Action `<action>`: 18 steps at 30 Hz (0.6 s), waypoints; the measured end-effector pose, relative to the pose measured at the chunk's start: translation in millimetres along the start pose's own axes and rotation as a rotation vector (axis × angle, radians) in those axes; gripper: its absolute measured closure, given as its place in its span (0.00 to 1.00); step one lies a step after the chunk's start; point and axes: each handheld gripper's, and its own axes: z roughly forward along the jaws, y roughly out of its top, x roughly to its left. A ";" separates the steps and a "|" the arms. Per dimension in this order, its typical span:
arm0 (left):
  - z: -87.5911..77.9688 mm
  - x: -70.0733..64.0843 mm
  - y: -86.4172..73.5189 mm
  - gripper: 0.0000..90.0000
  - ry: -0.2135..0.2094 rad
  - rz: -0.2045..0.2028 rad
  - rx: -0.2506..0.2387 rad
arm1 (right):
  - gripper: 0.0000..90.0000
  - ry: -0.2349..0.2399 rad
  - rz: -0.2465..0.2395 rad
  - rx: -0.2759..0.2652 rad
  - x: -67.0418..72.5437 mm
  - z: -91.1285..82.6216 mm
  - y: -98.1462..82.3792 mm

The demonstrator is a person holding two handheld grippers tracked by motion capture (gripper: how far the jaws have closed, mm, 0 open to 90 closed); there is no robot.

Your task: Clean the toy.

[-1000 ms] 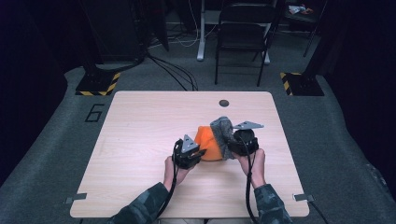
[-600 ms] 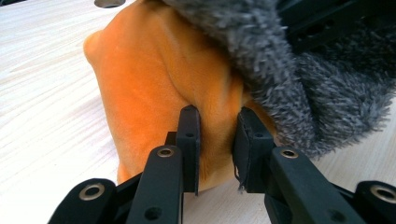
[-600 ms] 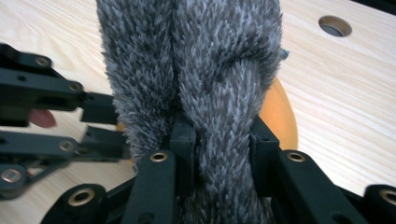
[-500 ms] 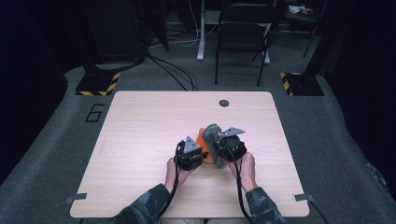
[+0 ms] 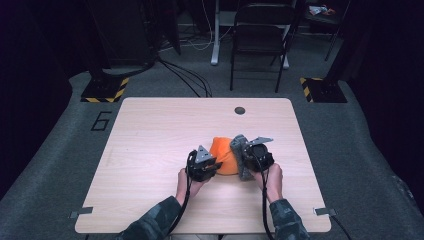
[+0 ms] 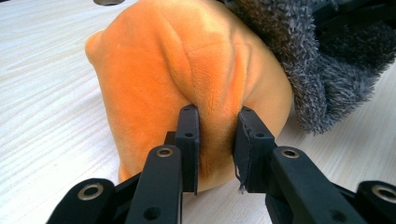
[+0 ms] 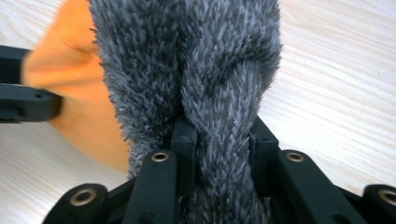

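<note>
Soft orange plush cloth [image 5: 223,156] with grey shaggy fleece edge [image 5: 239,156] bunched mid pale wooden counter [image 5: 150,130]. Left gripper [image 6: 215,126] jaws clenched on an orange fold, right gripper [image 7: 219,135] jaws clenched on grey pile. Both grips set; the handling itself looks mostly ahead.

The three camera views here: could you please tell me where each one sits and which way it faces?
High view: fixed above the person's side, looking forward and down on the light wooden table; both forearms, the left gripper and the right gripper show.
Left gripper view: rides on the left gripper, looking along its black jaws, pinched on the orange plush fabric.
Right gripper view: rides on the right gripper, jaws clamped on the shaggy grey fabric.
Shared: both gripper views show the orange and grey fabrics and the tabletop.
</note>
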 end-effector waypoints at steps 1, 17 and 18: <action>0.0 0.1 -0.1 0.81 0.000 0.005 0.000 | 0.78 -0.006 0.000 0.006 -1.6 1.2 -1.0; 0.1 2.6 -1.3 0.80 -0.007 -0.004 -0.011 | 0.79 -0.011 0.119 -0.006 -32.7 -2.9 -5.7; -0.1 2.3 -1.1 0.80 -0.008 0.001 -0.008 | 0.79 0.003 0.126 -0.041 -31.2 -11.4 -1.3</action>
